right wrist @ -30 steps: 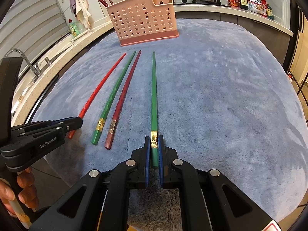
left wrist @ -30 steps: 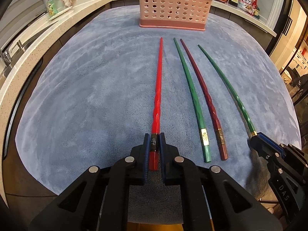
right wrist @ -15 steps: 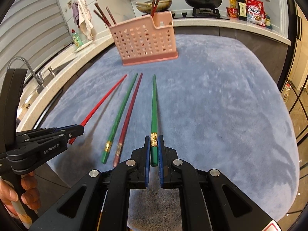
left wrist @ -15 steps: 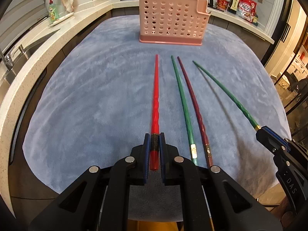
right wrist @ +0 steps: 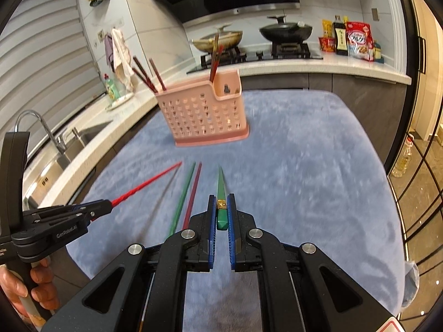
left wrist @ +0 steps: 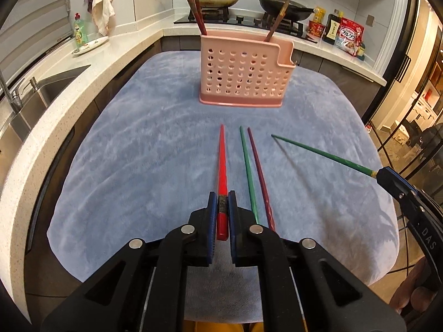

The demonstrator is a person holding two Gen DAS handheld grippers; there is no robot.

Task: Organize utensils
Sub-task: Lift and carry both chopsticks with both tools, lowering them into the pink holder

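Red chopstick [left wrist: 222, 166] clamped by left gripper [left wrist: 221, 207], green one [right wrist: 221, 185] by right gripper [right wrist: 221, 210], both lifted, so the rack [left wrist: 243, 74] probably gets aimed at next.

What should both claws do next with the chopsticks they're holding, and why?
Probably carry both forward to the pink holder: the left claw grips the red chopstick, the right claw a green chopstick, and both tips already point at it.

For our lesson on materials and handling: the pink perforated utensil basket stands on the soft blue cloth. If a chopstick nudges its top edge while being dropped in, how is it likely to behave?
The pink basket looks like thin, hole-riddled plastic, so it is probably light and easily shoved. It stands tall on a narrow base, so a nudge near the rim may tip it. The plush blue cloth probably resists sliding, which favours tipping.
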